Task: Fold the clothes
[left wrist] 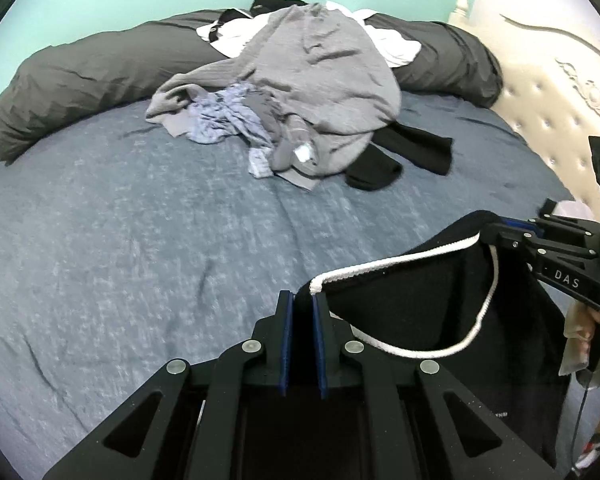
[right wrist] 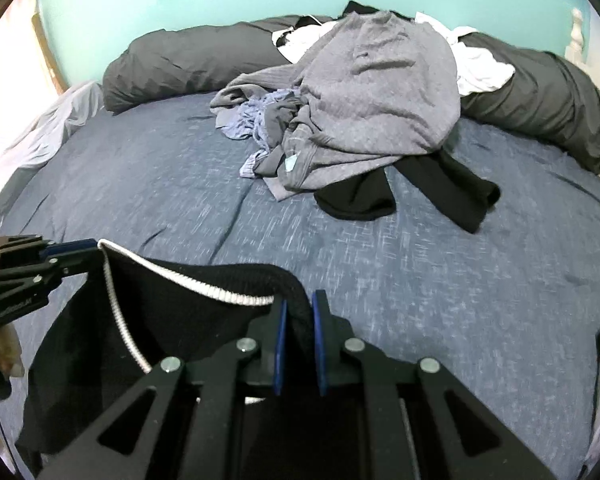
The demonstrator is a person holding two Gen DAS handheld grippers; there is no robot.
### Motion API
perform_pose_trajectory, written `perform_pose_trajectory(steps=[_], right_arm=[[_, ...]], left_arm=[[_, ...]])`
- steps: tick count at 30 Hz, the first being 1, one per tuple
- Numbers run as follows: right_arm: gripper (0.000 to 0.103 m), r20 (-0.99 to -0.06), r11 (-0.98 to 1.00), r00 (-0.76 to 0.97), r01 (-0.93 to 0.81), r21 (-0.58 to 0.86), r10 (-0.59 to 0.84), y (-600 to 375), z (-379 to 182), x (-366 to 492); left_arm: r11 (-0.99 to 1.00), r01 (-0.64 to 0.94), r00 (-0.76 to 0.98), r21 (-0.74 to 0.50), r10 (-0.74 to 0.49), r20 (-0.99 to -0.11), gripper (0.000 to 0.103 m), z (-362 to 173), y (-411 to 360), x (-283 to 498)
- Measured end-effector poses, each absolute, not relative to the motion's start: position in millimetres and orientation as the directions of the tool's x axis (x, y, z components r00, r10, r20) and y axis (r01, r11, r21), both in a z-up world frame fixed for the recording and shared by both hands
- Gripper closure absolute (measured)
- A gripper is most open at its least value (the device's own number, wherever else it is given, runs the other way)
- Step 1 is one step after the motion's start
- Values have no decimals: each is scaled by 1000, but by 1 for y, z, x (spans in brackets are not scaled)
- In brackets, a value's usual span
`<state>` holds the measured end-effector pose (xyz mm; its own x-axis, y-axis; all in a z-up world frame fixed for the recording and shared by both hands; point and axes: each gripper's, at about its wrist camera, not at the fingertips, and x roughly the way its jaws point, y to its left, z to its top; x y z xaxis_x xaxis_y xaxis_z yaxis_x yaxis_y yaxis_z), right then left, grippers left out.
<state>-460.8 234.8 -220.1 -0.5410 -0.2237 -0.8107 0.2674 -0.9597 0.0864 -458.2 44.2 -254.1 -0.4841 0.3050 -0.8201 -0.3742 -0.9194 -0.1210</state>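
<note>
The big blue bed (left wrist: 140, 260) lies under both tongs and spreads out far ahead of them. At its far end, well away from the tongs, sit long dark pillows (left wrist: 80, 68). In front of the pillows is a messy heap of clothes with a big gray sweater (left wrist: 320, 80) on top, a crumpled light blue piece (left wrist: 228, 120) beside it and a black piece (left wrist: 400, 152) poking out below.

Close up, a black top (left wrist: 420, 300) with a white edge hangs between the two tongs. The left tongs (left wrist: 302, 300) are pressed together, pinching one corner of its top edge. The right tongs (right wrist: 300, 308) are pressed together too, pinching a bunched bit of black cloth at the other corner. The rest of the top droops down below them.

What could go wrong? The right tongs hold a thick, rolled lump, so it may slip out if the top gets tugged or shaken. If the two tongs pull too far apart, a corner could pop free and the top would fall in a heap on the bed. If they sag together, it will land wrinkled.
</note>
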Motion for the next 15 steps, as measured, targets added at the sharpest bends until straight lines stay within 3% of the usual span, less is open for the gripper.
perform_pose_trajectory(steps=[4,7,8,10,12,15], right_arm=[[91,-838,-960,-492,254,121,-235,227,-252,-480],[88,-853,-958,-451,229,173,-262,232,-280,-485],[87,-847,-957,-459,225,181,-268,235,-284,-483],[77,-828,-952,-477,220,212,-294,244,-283,-480],[48,-809,-943,-488,216,253,-329,255,-277,-475],[44,-791,-941,-511,218,258,-335,272,-256,-466]], left_arm=[[-930,-336,-478,-148,304,-824,89,-274,36,-473],[-930,-314,-439,-191,321,-839,73,-298,30,-475],[-927,-320,-431,-197,327,-841,71,-304,28,-473],[-925,-325,-430,-198,330,-840,71,-309,24,-469],[-924,-323,-434,-207,339,-834,71,-308,17,-462],[-924,-321,-440,-206,338,-832,71,-300,5,-453]])
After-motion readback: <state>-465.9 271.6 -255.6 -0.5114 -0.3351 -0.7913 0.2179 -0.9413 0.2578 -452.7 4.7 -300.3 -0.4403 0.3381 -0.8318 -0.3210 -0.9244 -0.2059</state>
